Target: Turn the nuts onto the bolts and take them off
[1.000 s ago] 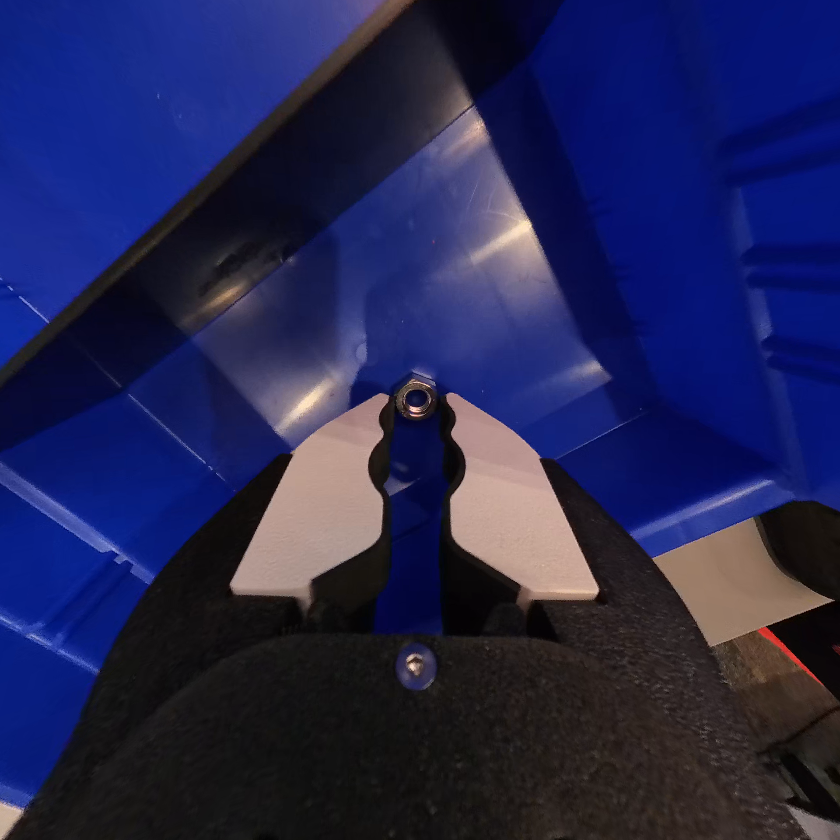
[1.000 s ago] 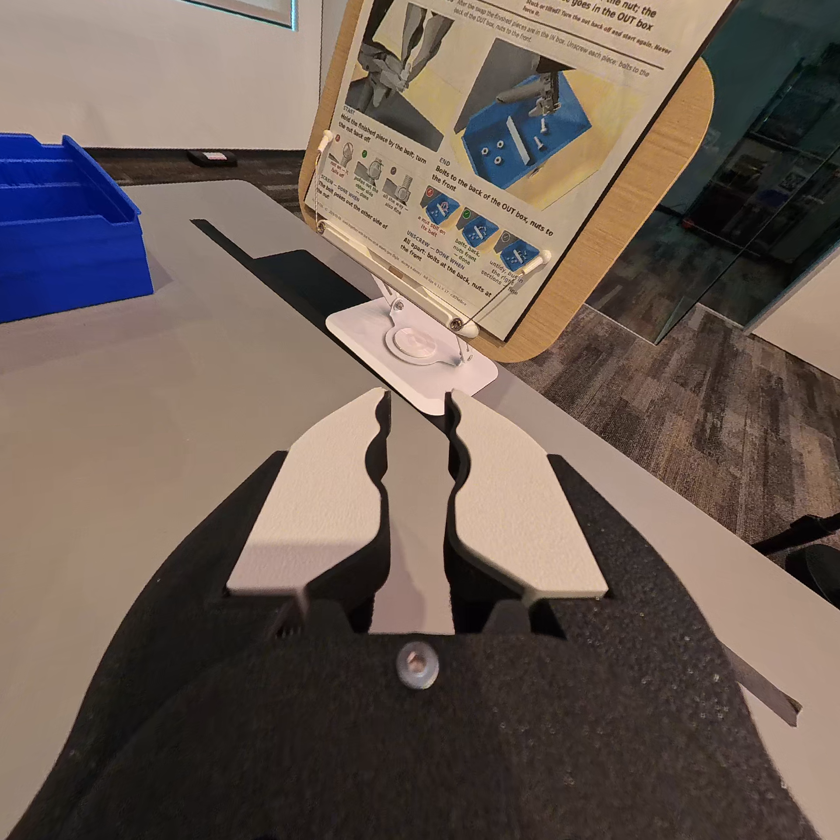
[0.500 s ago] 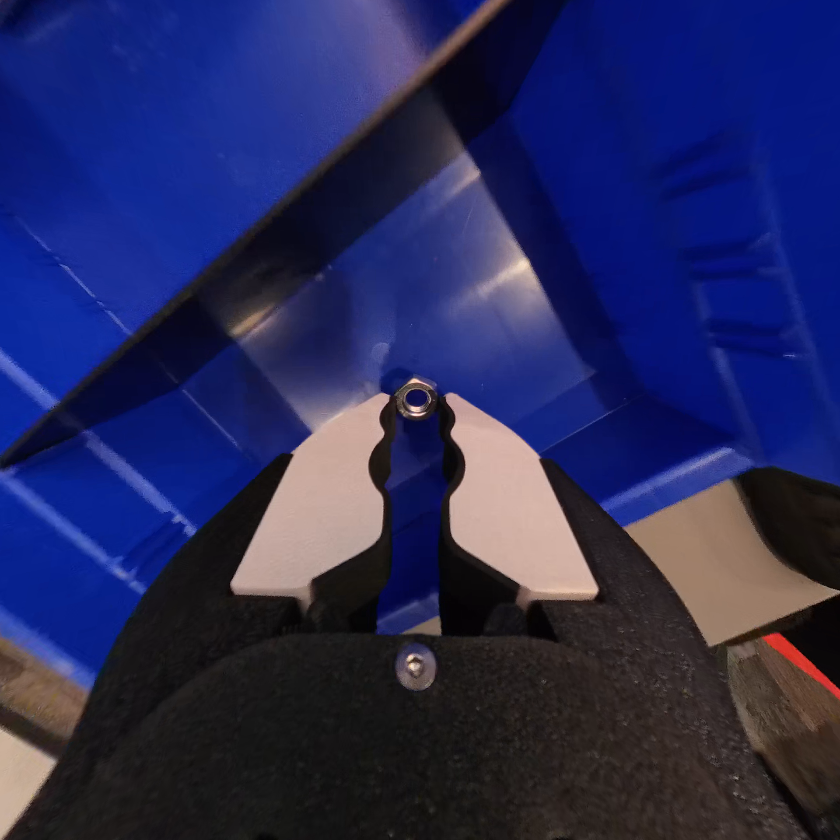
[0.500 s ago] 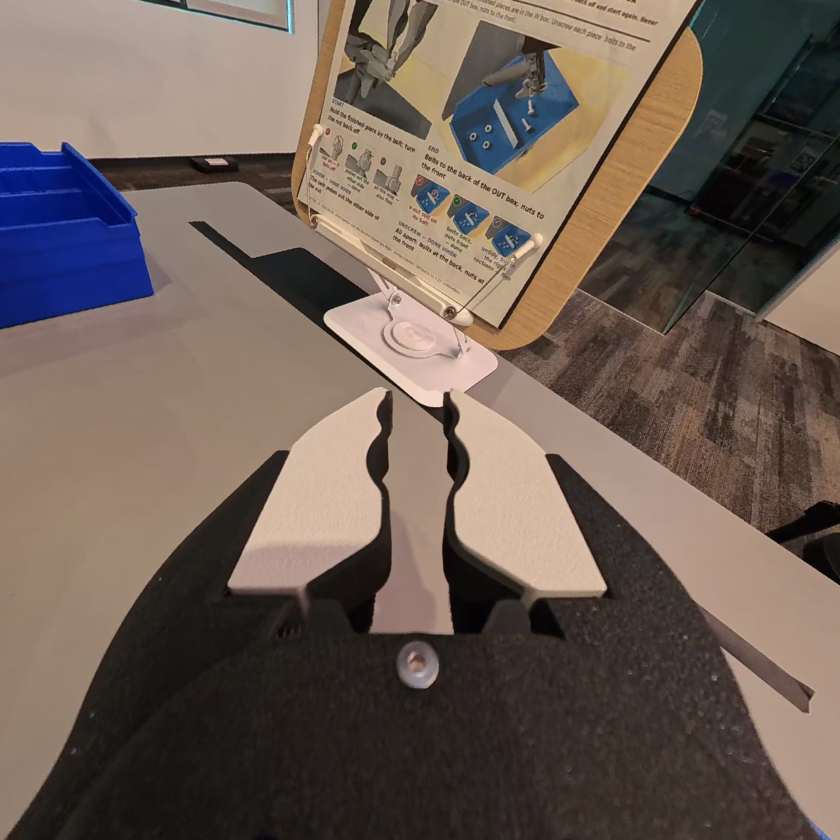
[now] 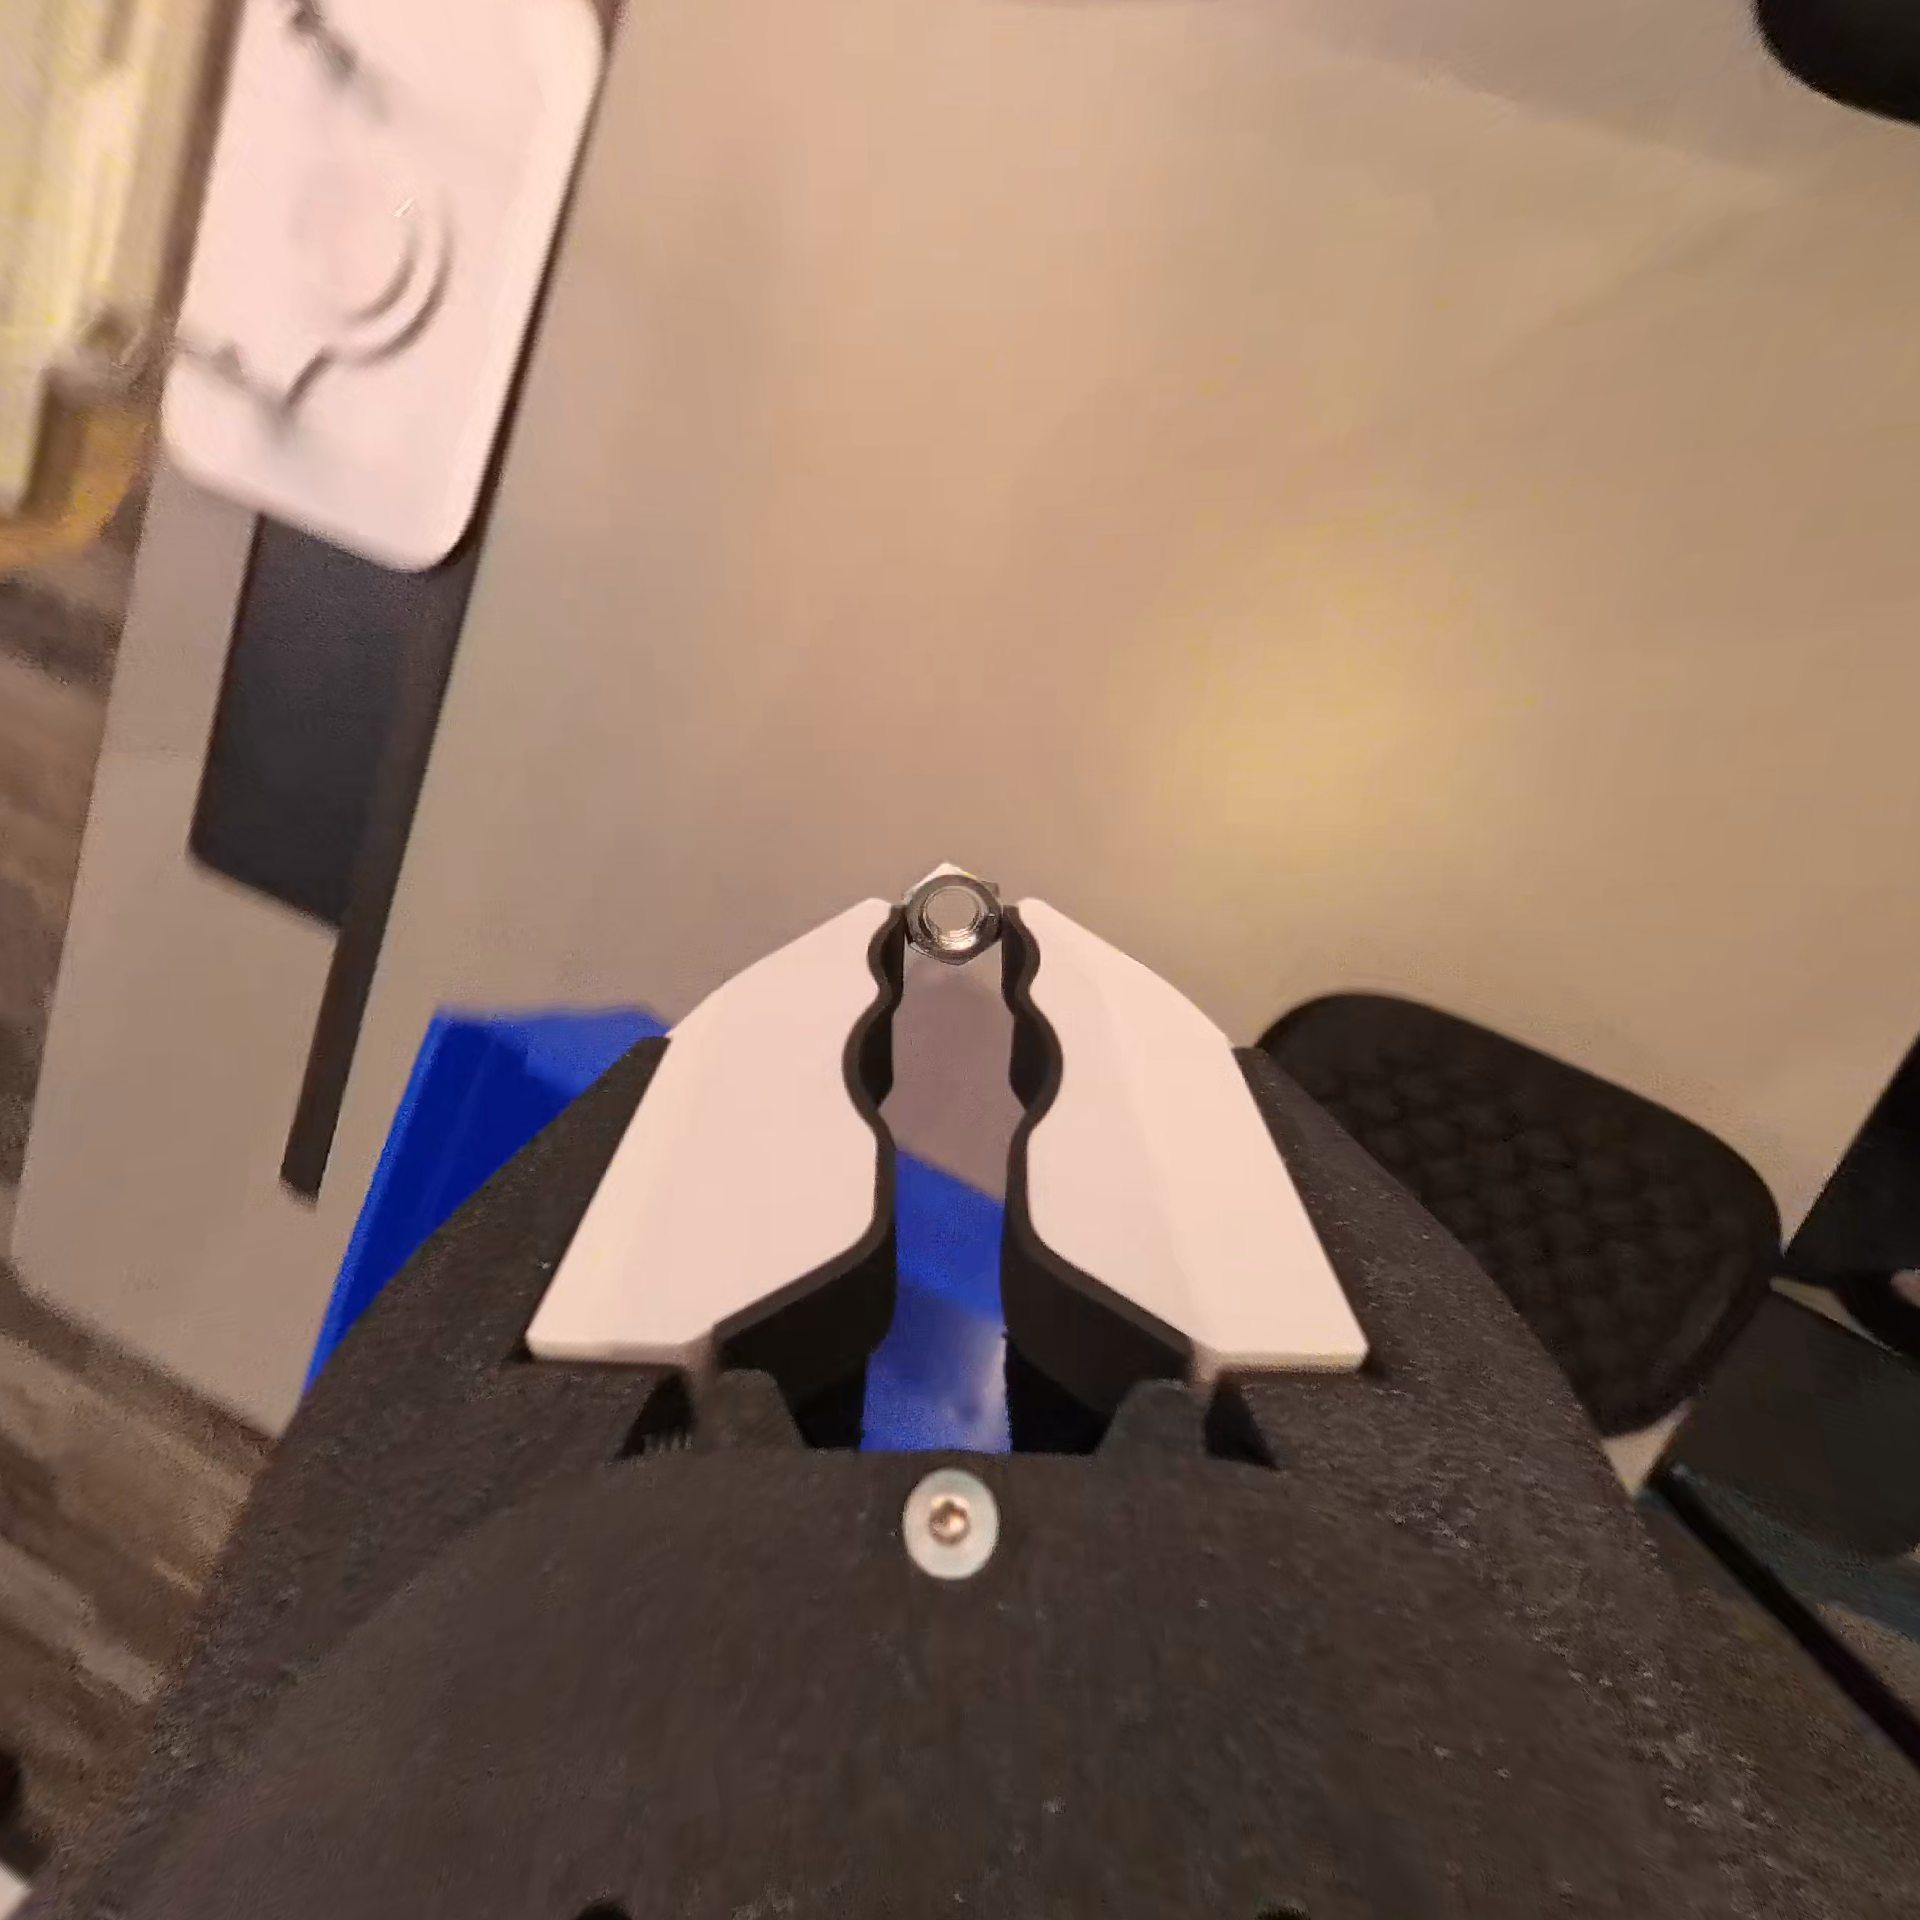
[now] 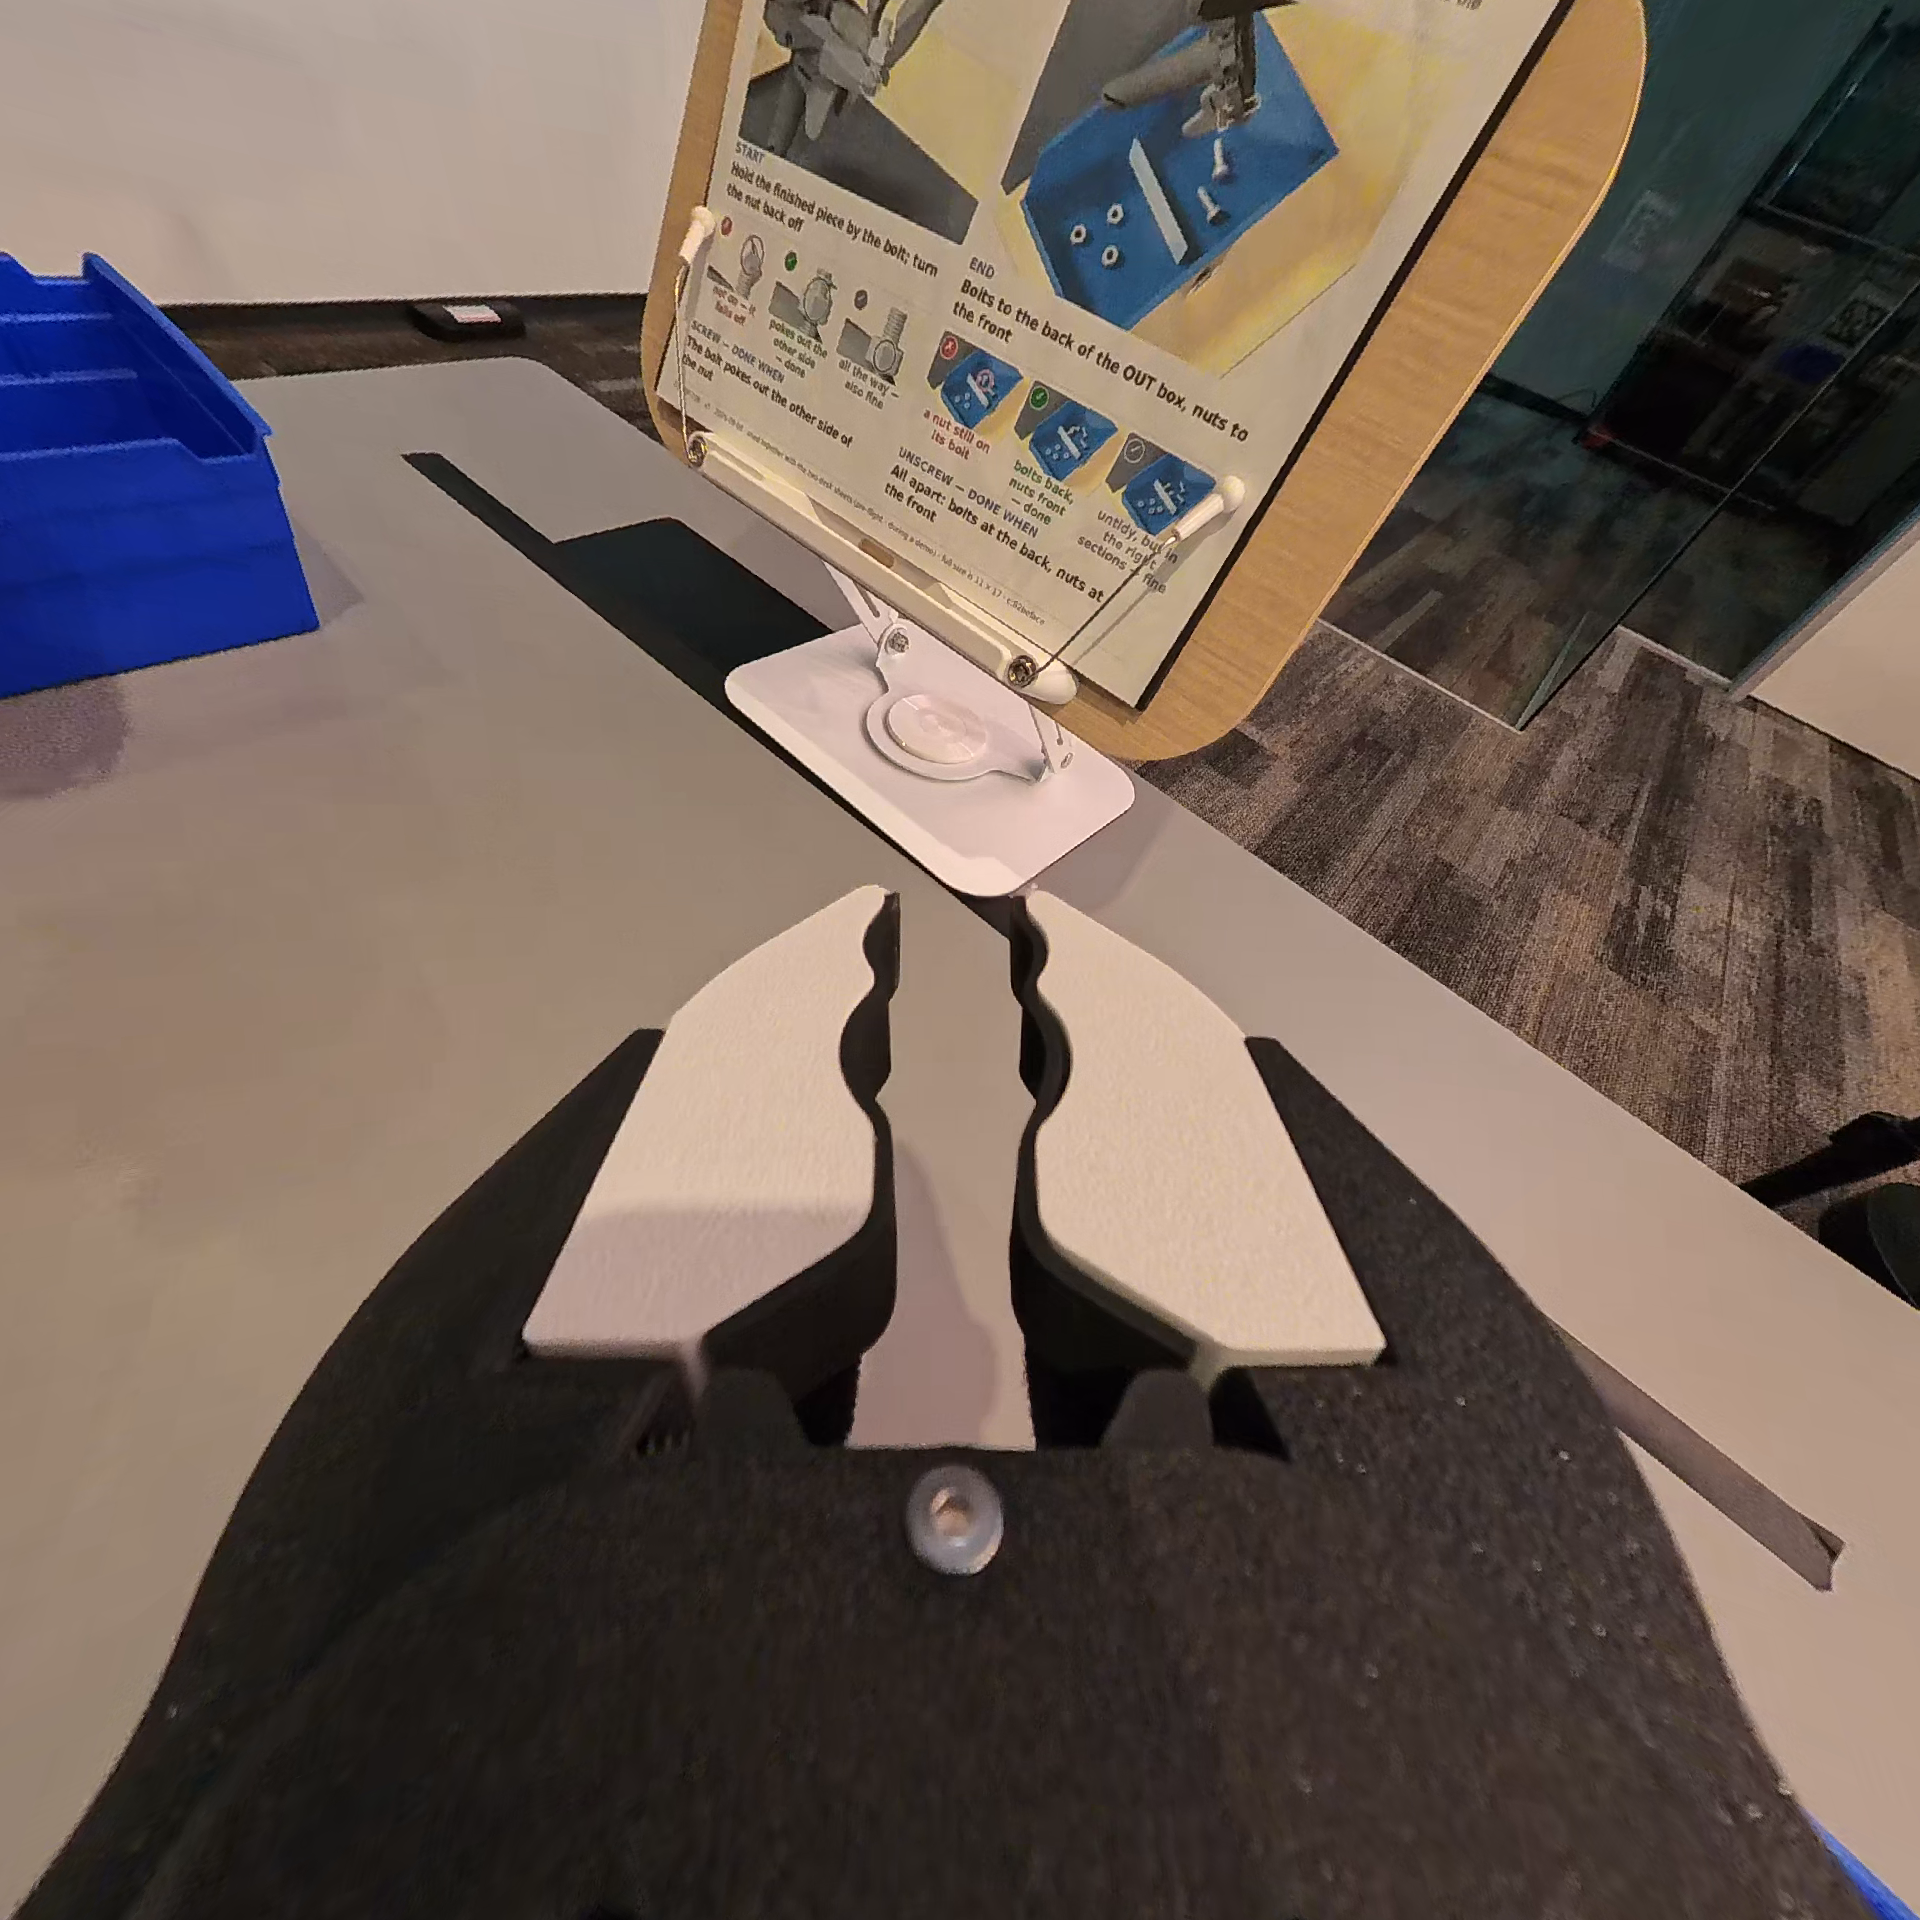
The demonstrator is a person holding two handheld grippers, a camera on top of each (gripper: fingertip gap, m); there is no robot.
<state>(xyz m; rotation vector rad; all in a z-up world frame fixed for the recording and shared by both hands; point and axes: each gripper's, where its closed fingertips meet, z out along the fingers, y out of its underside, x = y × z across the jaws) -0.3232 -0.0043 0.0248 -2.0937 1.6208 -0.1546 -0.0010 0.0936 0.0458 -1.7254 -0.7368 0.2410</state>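
The left gripper [image 5: 951, 925] pinches a tiny shiny steel nut [image 5: 948, 921] by its flat sides at the very tips, above the grey table [image 5: 1247, 468]; it looks hard, light and slippery, while the right gripper [image 6: 951, 914] is open and empty.

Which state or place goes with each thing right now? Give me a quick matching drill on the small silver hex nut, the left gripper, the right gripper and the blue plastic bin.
Things:
1. small silver hex nut
2. left gripper
3. right gripper
4. blue plastic bin

States or places:
A. open, nothing between its fingertips
B. resting on the grey table, far left in the right wrist view
C. pinched between two fingertips
D. shut on a metal part

Pairs: 1-C, 2-D, 3-A, 4-B
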